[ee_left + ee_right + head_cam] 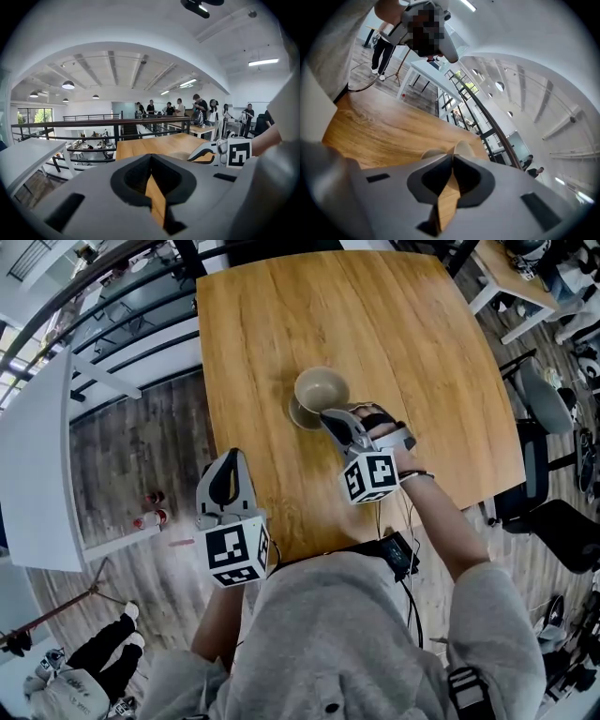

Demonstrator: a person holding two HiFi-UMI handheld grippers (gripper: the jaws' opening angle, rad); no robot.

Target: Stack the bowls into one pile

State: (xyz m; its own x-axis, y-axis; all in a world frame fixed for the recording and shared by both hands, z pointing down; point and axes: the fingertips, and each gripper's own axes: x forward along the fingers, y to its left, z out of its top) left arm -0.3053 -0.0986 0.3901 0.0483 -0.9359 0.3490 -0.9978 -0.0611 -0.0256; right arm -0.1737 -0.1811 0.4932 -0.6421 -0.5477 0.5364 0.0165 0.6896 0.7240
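Note:
Two beige bowls (322, 390) sit nested in one pile near the middle of the wooden table (394, 324); the upper one leans a little on the lower. My right gripper (328, 416) is just in front of the pile, its tips close to the lower bowl's rim, jaws shut with nothing between them. In the right gripper view the bowls (461, 149) peek over the shut jaws (452, 158). My left gripper (229, 459) hovers at the table's front left edge, well away from the pile, shut and empty. The left gripper view (151, 160) looks across the table at the right gripper (220, 152).
The table's left edge drops to a wooden floor (131, 456) with a white table (42, 465) beyond. Black railings (122, 306) run past the far left corner. Chairs (553, 427) stand to the right. Several people stand far off (201, 110).

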